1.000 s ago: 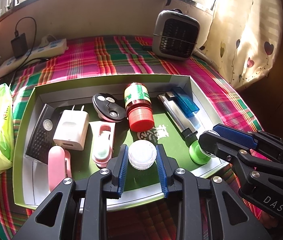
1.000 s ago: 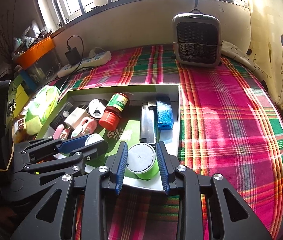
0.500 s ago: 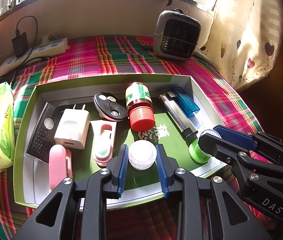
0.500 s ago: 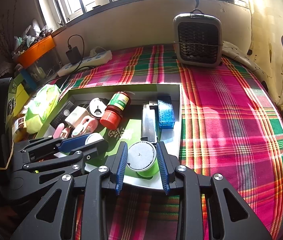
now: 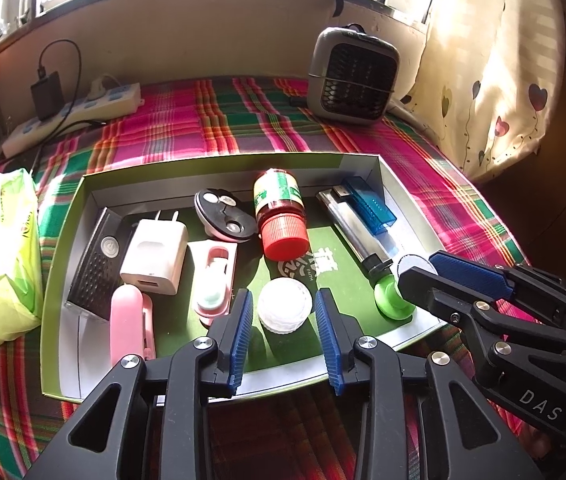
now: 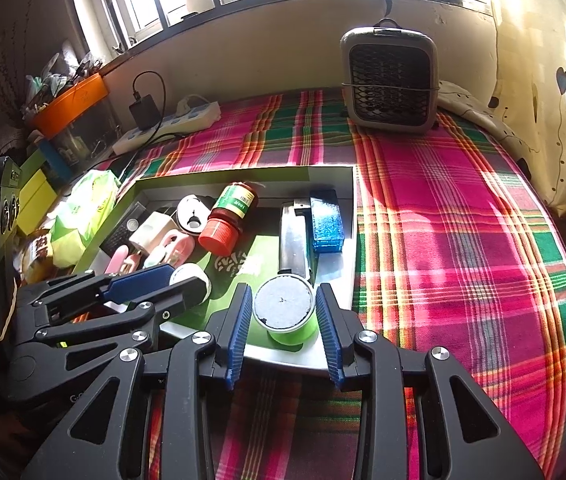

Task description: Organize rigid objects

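- White ribbed cap [image 5: 285,307] lies in the lower middle of the left wrist view, on the green floor of the tray [image 5: 219,166], flat side down.
- Left hand-held gripper [image 5: 285,334]: jaws wide apart, straddling the cap, a gap on each side; it holds nothing.
- We judge the cap light, stiff and ribbed, so easy to pinch across its rim; thin plastic, so moderate squeeze only.
- Green spool [image 6: 287,312] with a grey flat top sits in the lower middle of the right wrist view, at the tray's near corner.
- Right hand-held gripper [image 6: 283,330]: jaws open on both sides of the spool, not touching, nothing held.
- We judge the spool rigid and round, likely to roll or slip; take hold across the drum.
- Around: red-capped bottle [image 5: 280,216], silver lighter [image 5: 353,226] touching the spool, blue lighter [image 5: 371,206], white charger [image 5: 155,256].
- Obstacle: the tray's near wall lies under both grippers; the two grippers sit close together.
- Beyond the tray: plaid cloth [image 6: 463,216], small fan [image 6: 389,80].
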`<action>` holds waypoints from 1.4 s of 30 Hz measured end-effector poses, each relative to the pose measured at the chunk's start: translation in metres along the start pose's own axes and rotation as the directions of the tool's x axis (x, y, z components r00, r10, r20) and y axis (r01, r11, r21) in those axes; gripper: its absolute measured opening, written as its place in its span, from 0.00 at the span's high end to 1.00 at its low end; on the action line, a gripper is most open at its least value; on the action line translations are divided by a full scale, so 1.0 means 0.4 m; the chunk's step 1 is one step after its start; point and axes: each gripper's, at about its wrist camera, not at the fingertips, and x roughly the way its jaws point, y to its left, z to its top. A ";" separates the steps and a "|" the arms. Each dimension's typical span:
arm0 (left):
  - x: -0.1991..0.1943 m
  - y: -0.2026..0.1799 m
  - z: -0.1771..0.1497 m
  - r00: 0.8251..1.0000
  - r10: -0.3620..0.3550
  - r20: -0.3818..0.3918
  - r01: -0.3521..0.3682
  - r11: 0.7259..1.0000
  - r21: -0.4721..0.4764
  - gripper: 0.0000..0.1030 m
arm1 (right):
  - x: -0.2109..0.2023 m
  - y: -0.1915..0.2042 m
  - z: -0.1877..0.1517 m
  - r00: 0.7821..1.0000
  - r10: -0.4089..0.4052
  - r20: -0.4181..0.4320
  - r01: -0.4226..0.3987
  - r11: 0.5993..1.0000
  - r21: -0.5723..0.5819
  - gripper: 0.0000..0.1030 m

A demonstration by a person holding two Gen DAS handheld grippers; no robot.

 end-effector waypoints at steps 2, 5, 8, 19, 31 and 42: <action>-0.005 0.000 -0.003 1.000 0.000 -0.001 0.000 1.000 -0.004 0.69 | -0.003 0.003 -0.002 1.000 -0.007 0.002 0.007 1.000 -0.002 0.64; -0.017 0.000 -0.007 1.000 0.009 0.007 -0.009 1.000 -0.005 0.67 | -0.009 0.006 -0.006 1.000 -0.014 0.006 0.014 1.000 -0.005 0.60; -0.033 -0.001 -0.011 1.000 0.006 0.017 -0.006 1.000 -0.008 0.66 | -0.018 0.010 -0.010 1.000 -0.025 0.014 0.025 1.000 -0.009 0.59; -0.087 -0.012 -0.039 0.999 0.020 0.044 -0.020 1.000 -0.002 0.66 | -0.052 0.025 -0.029 0.999 -0.041 0.033 0.042 0.999 -0.007 0.54; -0.150 -0.013 -0.085 0.995 0.069 0.066 -0.069 0.998 -0.004 0.66 | -0.096 0.035 -0.064 0.996 -0.071 0.052 0.071 0.997 0.006 0.54; -0.180 0.002 -0.170 0.993 0.114 0.034 -0.113 0.993 -0.038 0.66 | -0.102 0.047 -0.132 0.988 -0.157 0.008 0.157 0.987 -0.040 0.54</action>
